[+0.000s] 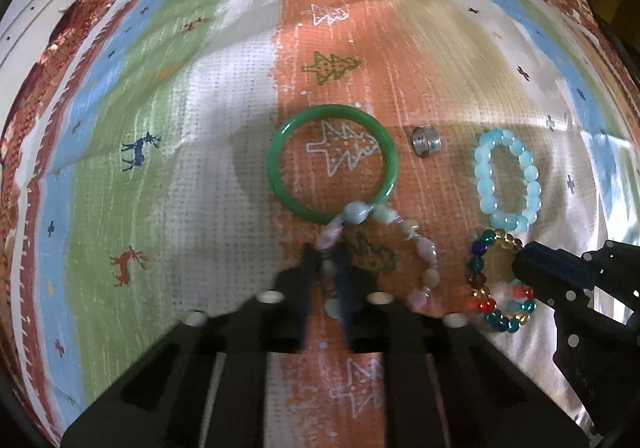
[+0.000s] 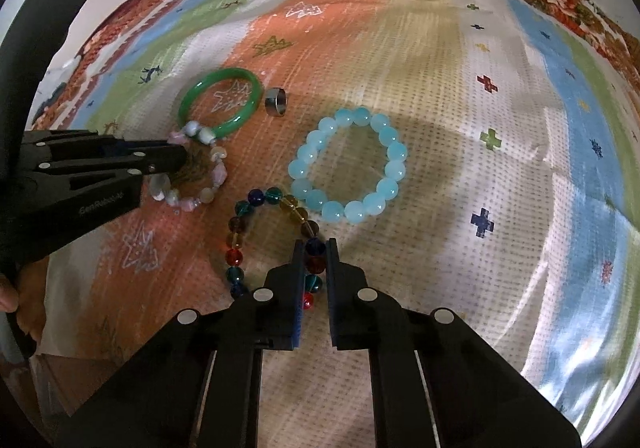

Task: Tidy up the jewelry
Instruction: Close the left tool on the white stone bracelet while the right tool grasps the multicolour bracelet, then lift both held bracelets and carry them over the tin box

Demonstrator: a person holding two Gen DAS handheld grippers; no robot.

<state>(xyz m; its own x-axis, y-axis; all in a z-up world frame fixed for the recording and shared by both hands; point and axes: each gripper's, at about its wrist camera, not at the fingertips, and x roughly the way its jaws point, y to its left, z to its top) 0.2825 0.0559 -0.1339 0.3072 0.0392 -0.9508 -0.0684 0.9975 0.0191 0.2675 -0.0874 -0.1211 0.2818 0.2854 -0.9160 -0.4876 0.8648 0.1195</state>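
Both tongs pointed steeply down at a surface covered by a patterned cloth (image 1: pixel 200 168) with coloured stripes, deer and tree motifs. The left tongs (image 1: pixel 325 260) were clenched on the pastel bead bracelet (image 1: pixel 424 248), its beads pinched between the two fingers; that bracelet's far end lay over the near rim of the green bangle (image 1: pixel 280 168). The right tongs (image 2: pixel 314 256) were clenched on the multicoloured bead bracelet (image 2: pixel 240 236), with dark and red beads caught between the fingers. The light blue bead bracelet (image 2: pixel 394 152) lay flat just beyond it, touching or nearly touching it. A small metal ring (image 2: pixel 276 101) stood on edge just beside the bangle. All five pieces sat near the middle of the cloth.
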